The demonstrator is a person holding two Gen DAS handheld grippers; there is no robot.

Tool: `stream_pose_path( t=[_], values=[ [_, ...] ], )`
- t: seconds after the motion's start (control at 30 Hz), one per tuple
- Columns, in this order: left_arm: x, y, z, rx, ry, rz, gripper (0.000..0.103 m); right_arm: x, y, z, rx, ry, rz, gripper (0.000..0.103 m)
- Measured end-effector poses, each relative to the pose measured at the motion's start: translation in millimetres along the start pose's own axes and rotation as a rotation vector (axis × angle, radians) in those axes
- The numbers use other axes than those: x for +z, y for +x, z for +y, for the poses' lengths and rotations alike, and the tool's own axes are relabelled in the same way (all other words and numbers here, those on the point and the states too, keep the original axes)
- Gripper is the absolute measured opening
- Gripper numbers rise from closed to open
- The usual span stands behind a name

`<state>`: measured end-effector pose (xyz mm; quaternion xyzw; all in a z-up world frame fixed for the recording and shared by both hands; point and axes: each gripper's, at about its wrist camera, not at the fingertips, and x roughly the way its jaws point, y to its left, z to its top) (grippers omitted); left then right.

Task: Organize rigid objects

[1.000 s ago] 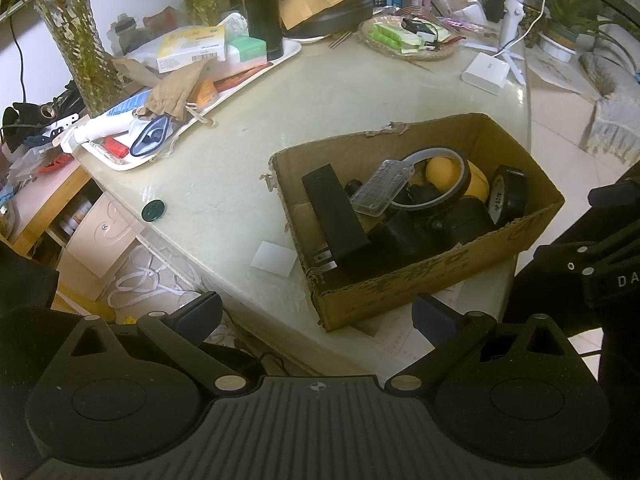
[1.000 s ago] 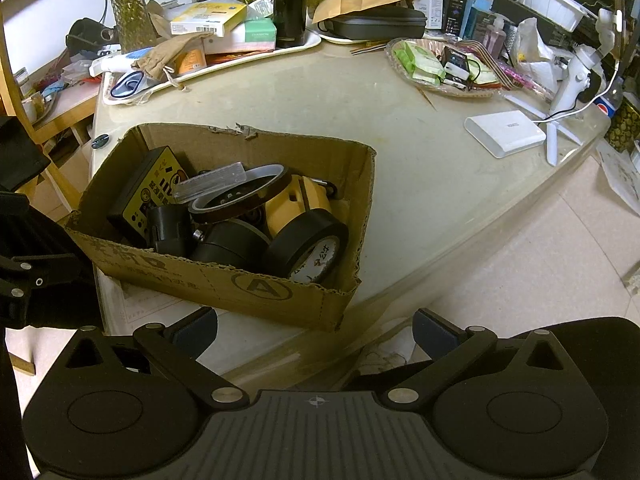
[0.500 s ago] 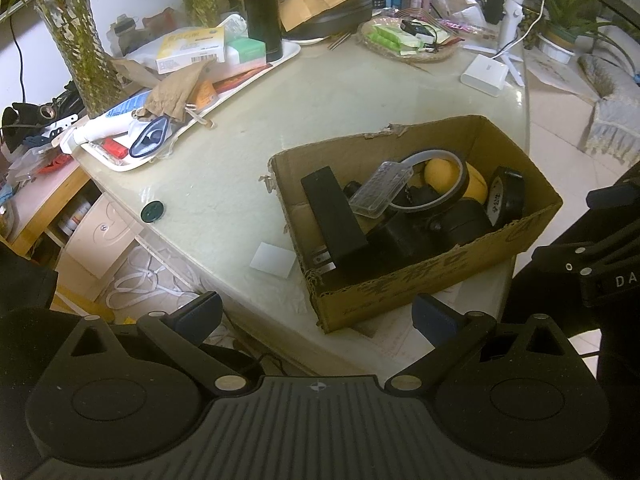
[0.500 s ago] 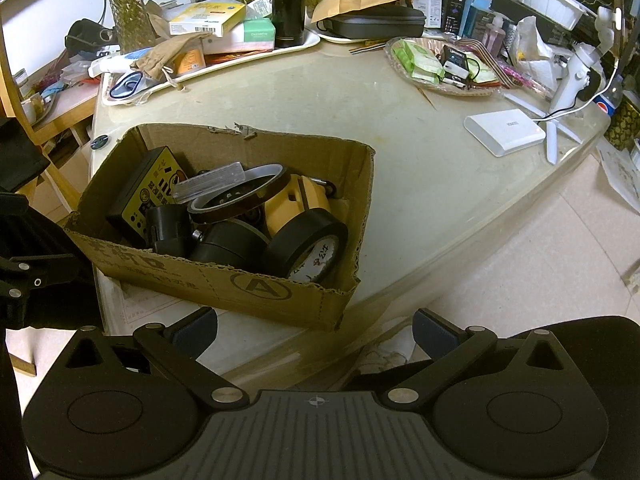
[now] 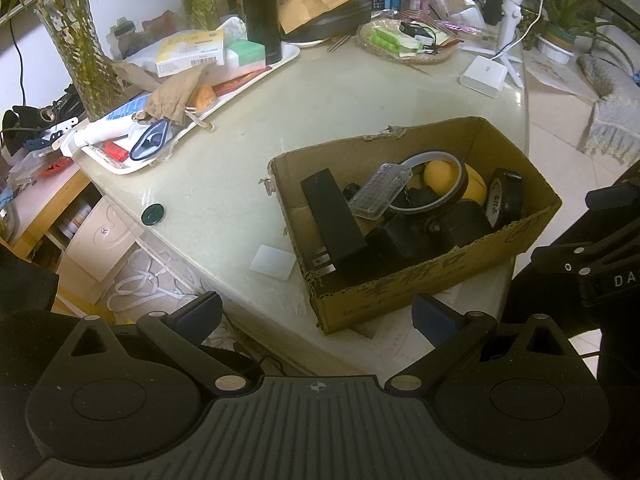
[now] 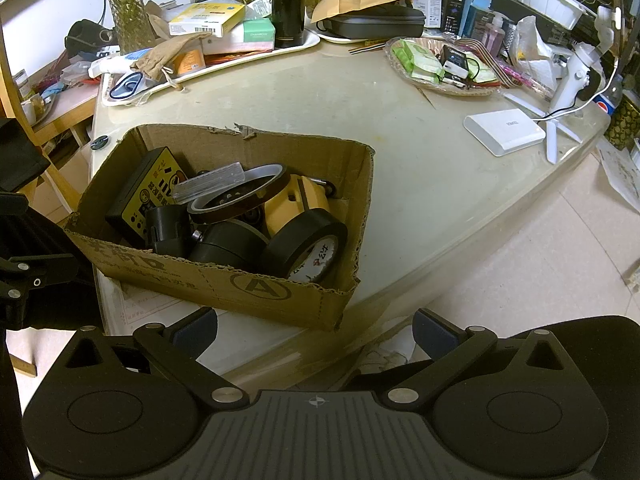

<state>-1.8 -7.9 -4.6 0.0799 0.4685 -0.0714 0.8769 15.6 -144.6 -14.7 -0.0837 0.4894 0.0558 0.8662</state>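
A cardboard box sits at the near edge of the pale table. Inside lie a black block with a yellow label, a clear plastic case, a thin brown tape ring, black tape rolls and a yellow object. My left gripper hangs open below the box's near corner. Also open, the right gripper hovers at the box's near right corner. Neither holds anything.
A white tray of clutter, glass vases, a black flask, a wicker basket, a white box and a white card stand on the table. A dark round lid lies near the left edge.
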Motion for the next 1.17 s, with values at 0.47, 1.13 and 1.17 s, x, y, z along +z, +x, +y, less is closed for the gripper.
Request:
stream_pose_path(
  t=[0.47, 1.13, 1.17],
  values=[
    [0.6, -0.3, 0.1, 0.0, 0.0, -0.001, 0.103, 0.2, -0.4, 0.2, -0.001, 0.0, 0.001, 0.103],
    [-0.5, -1.0, 5.2, -0.02, -0.032, -0.008, 0.103, 0.1, -0.6, 0.5, 0.001, 0.002, 0.001, 0.103],
    [-0.6, -1.2, 5.1, -0.022, -0.03, -0.01, 0.103, -0.1, -0.6, 1.8, 0.001, 0.002, 0.001, 0.103]
  ],
)
